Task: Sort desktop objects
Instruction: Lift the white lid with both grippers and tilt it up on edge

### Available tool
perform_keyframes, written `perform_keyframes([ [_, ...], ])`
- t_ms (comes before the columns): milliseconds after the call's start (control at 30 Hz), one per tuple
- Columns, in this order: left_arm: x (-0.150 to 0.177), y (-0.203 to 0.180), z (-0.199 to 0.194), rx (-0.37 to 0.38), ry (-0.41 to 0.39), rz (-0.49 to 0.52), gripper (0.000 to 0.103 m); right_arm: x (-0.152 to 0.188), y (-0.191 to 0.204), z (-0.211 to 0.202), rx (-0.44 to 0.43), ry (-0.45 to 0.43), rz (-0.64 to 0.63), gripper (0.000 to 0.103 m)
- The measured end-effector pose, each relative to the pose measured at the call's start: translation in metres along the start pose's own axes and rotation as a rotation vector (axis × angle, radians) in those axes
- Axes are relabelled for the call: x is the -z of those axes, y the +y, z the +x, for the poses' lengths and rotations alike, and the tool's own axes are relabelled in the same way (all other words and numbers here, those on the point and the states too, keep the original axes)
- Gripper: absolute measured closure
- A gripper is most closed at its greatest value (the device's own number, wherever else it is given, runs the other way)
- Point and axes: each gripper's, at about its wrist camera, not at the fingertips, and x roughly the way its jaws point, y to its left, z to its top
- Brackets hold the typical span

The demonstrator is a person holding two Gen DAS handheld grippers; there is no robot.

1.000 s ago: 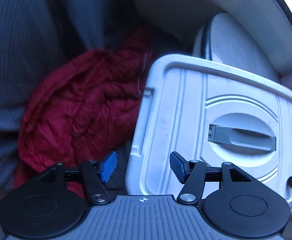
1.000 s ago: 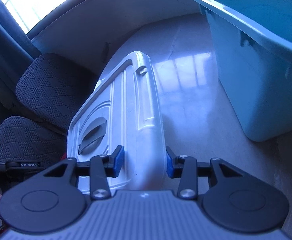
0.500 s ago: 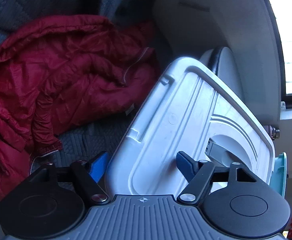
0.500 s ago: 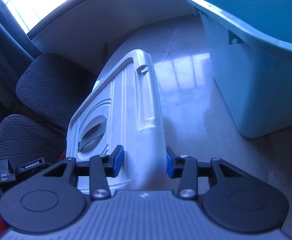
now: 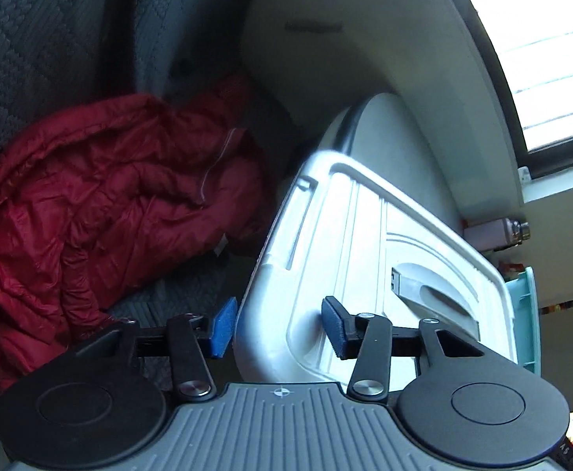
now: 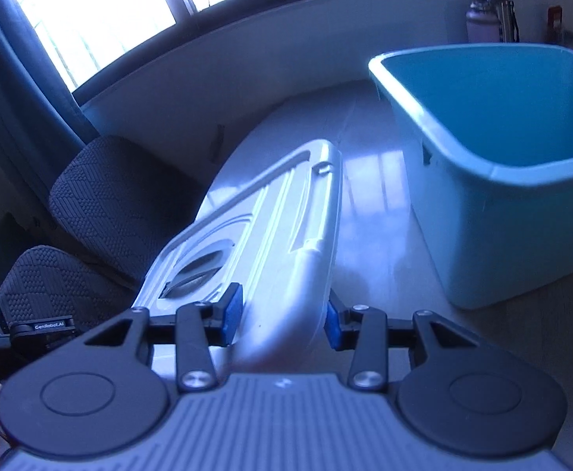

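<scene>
The blue bin (image 6: 513, 180) is standing open on the pale floor (image 6: 368, 243), and everything else is placing itself around it. The white lid (image 6: 270, 243) is hanging tilted in the air just beside the bin's near wall, its grey handle (image 5: 431, 294) facing away from the bin, toward the dark chairs (image 6: 102, 204) and the red jacket (image 5: 90, 204).

The 2 grippers are each pinching a lid edge. The right gripper (image 6: 282, 320) is clenching the rim nearer the bin, 1 blue pad on each face. The left gripper (image 5: 276, 325) is straddling the corner farther from the bin; its far pad (image 5: 331, 325) is pressing the top face, but the near pad (image 5: 221, 327) seems to be sitting just off the rim, so that grip looks loose.

The main risk is that corner slipping, leaving the lid swinging on 1 grip and twisting free. Second, the lid's leading edge may be catching the bin's rim and shoving the bin instead of seating. Third, the trailing corner may be snagging the jacket.
</scene>
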Motion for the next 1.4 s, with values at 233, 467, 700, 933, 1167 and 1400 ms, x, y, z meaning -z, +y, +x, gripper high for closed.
perform_keyframes([
  [233, -0.001, -0.022, -0.013, 0.001, -0.025, 0.050, 0.060, -0.005, 0.000, -0.023, -0.002, -0.055, -0.024, 0.060],
  [467, 0.001, -0.039, -0.024, 0.015, -0.057, 0.075, 0.060, -0.013, -0.001, -0.040, -0.014, -0.097, -0.044, 0.060],
  [700, 0.007, -0.058, -0.039, 0.028, -0.085, 0.101, 0.060, -0.017, -0.005, -0.057, -0.027, -0.136, -0.048, 0.060],
  [933, 0.018, -0.075, -0.058, 0.042, -0.120, 0.116, 0.060, -0.017, -0.008, -0.081, -0.045, -0.178, -0.063, 0.060],
  [1167, 0.043, -0.097, -0.086, 0.053, -0.182, 0.140, 0.060, -0.016, -0.016, -0.110, -0.080, -0.227, -0.083, 0.060],
  [1400, 0.096, -0.112, -0.123, 0.039, -0.267, 0.126, 0.060, -0.007, -0.038, -0.147, -0.152, -0.254, -0.118, 0.060],
])
